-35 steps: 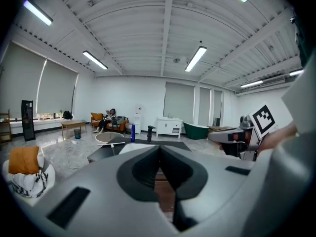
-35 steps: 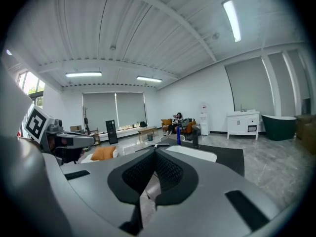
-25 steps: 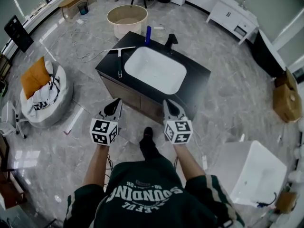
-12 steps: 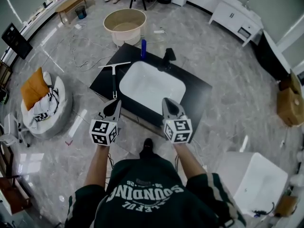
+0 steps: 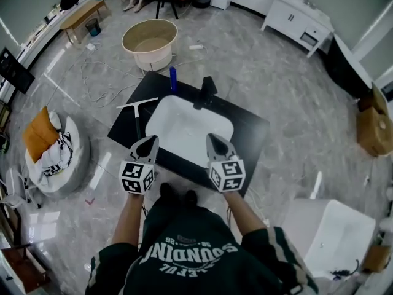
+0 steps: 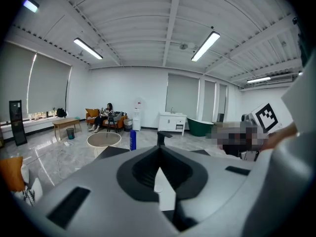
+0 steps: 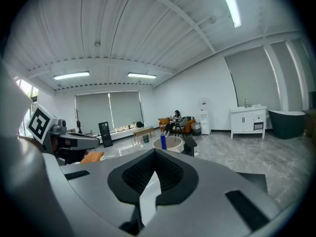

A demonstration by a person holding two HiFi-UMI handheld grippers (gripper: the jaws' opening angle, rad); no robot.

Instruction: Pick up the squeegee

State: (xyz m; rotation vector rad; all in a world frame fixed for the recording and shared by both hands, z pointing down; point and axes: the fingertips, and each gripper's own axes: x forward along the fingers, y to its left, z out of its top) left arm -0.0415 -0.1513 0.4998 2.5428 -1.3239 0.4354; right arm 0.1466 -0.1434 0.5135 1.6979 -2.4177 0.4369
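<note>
Black countertop [image 5: 249, 131], white basin [image 5: 187, 128], black faucet [image 5: 205, 91]. Blue bottle [image 5: 172, 78]. Squeegee [image 5: 137, 110] pale, whitish against the black top. Grey marble floor [image 5: 288, 91], light veining. Cream round tub [image 5: 149, 42]. Orange cushion [image 5: 38, 135], black-and-white patterned throw [image 5: 60, 155]. Left gripper [image 5: 147, 144] and right gripper [image 5: 216, 142] dark grey, cubes white with black square markers. Dark green sweatshirt [image 5: 196, 260], white lettering, pale sleeve stripes. White cabinet [image 5: 299, 24]. Brown cardboard box [image 5: 371, 131].

The floor [image 5: 288, 85] looked like glossy grey marble, the counter [image 5: 252, 131] matt black, the basin [image 5: 187, 128] glossy white, the left gripper [image 5: 148, 142] matt plastic.
</note>
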